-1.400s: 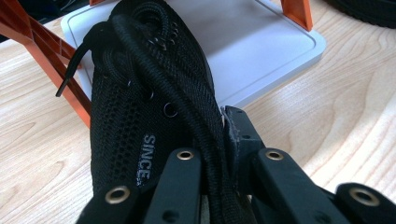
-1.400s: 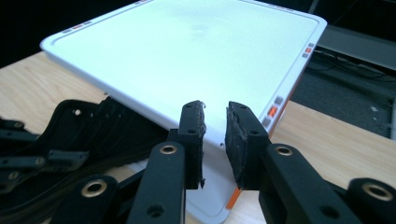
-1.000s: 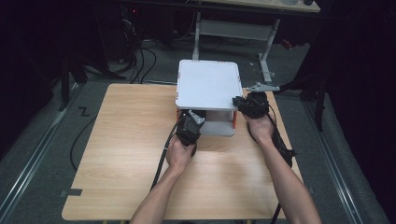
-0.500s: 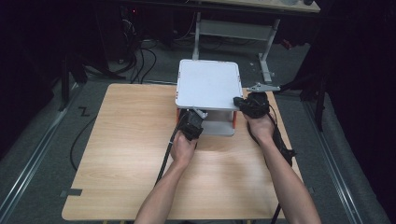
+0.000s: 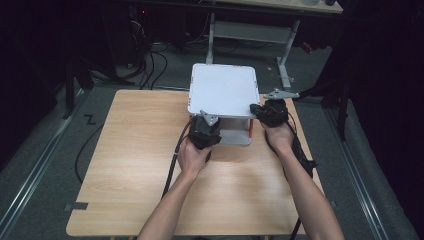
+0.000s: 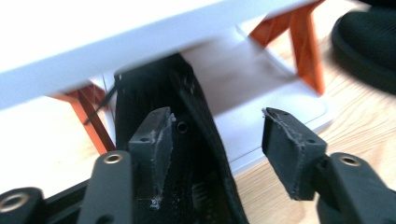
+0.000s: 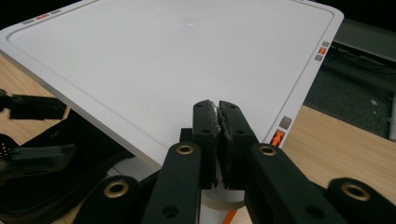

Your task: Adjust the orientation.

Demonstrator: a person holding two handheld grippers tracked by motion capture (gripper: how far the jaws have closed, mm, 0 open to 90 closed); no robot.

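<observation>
A white two-tier stand (image 5: 222, 90) with orange legs (image 6: 306, 46) sits at the far middle of the wooden table (image 5: 125, 165). My left gripper (image 5: 205, 131) is at its front edge, reaching between the tiers. Its jaws are open (image 6: 217, 116). A black fabric item (image 6: 154, 88) lies on the lower shelf (image 6: 280, 98), under the left jaw and running between the jaws. My right gripper (image 5: 270, 111) is at the stand's right edge. Its jaws are shut (image 7: 218, 105) over a corner of the white top plate (image 7: 154, 60), with nothing visible between them. The black item (image 7: 56, 154) shows below that plate.
The table's right edge (image 5: 305, 150) runs close beside the right hand. Cables (image 5: 150, 55) lie on the grey floor behind the table, and a desk frame (image 5: 280, 35) stands farther back. Bare wood spreads left and in front of the stand.
The left hand has edged slightly forward toward the stand. The right gripper has stayed in place.
</observation>
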